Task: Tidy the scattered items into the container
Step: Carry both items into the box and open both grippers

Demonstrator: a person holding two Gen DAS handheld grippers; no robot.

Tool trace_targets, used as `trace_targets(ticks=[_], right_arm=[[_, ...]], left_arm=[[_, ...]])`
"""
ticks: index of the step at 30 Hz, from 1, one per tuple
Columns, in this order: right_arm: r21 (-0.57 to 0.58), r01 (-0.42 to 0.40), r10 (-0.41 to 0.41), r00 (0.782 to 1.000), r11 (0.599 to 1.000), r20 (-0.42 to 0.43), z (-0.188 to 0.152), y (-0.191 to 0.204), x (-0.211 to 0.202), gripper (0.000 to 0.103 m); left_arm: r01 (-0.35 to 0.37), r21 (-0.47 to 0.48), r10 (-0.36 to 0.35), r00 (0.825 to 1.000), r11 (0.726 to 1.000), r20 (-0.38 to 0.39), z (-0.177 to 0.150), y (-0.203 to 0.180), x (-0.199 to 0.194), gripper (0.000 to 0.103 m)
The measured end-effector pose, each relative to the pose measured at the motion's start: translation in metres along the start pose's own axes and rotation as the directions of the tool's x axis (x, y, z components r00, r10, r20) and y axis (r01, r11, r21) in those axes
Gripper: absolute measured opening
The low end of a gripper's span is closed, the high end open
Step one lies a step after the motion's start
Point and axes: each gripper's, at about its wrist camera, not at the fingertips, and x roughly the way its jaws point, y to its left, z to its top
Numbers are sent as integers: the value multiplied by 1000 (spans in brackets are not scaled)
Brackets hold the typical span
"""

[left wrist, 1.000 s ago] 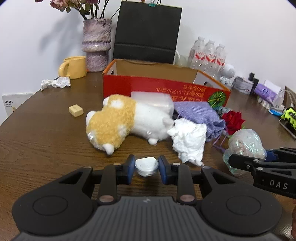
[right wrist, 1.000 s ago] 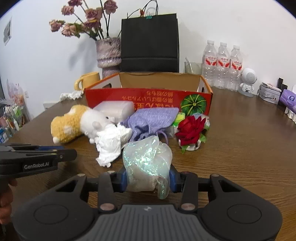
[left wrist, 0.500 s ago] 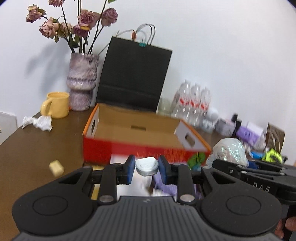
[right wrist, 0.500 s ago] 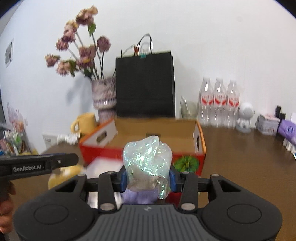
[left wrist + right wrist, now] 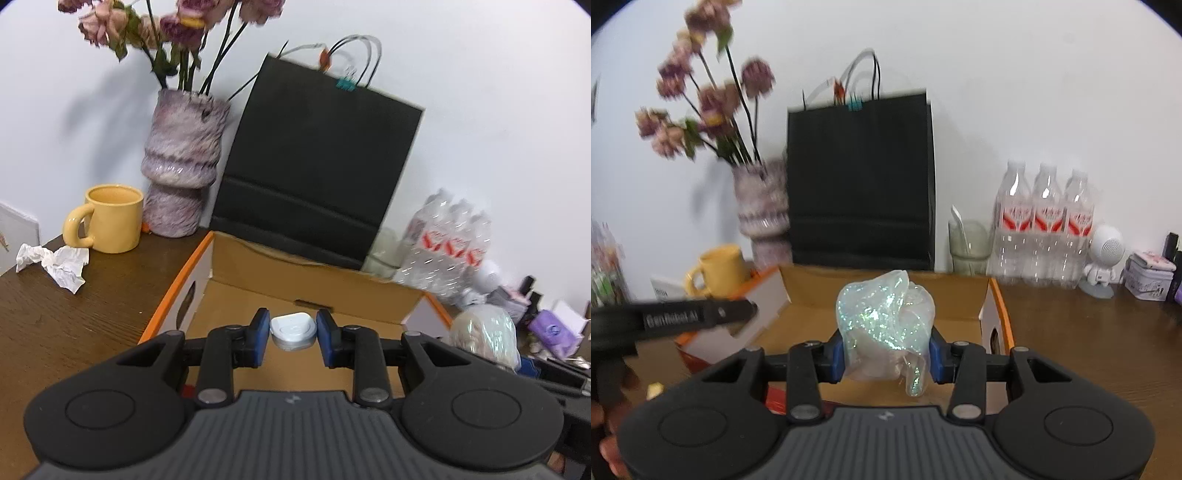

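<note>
My left gripper pinches one smooth white case; my right gripper squeezes one crinkly iridescent bag, over one cardboard box.

Left gripper clamped on small white case; right gripper clamped on iridescent bag, both angled slightly down.

Readable text, one item: "GenRobot.AI" in pale letters along the side of the black left gripper, blurred but legible, seen from the right wrist view. Water bottles carry red-and-white labels; their print is too small and blurred to read. No other lettering can be read.
</note>
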Motion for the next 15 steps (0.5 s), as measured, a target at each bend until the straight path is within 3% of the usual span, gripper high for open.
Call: trace_targets(ticks=[8,9,10,11,12,13,15], right_arm=[[-9,-14,13,995,1000,-99,-16,-2,30,42],[-13,-12,11,994,1000,-104,-17,-2,31,46],[-17,-12,10,994,1000,-110,-17,-2,31,55],[-23,-13,11,993,1000,-118,-16,-1,32,63],[-30,-15,11,992,999,-127,-16,0,31,86],[-37,-15,10,991,999,-131,-15,1,31,102],[-56,-9,2,992,998,-123,-13,4,26,103]], left_arm=[[-33,53,36,998,998,-58,-11,-1,17,28],[-38,64,42,997,997,-64,-11,-3,17,33],[-50,74,55,996,996,-67,-11,-4,17,56],[-71,84,76,995,994,-62,-11,-5,16,71],[-101,99,106,993,990,-47,-11,-8,13,94],[-126,118,130,991,985,-27,-11,-11,10,103],[-136,152,139,990,979,-13,-9,-15,5,103]])
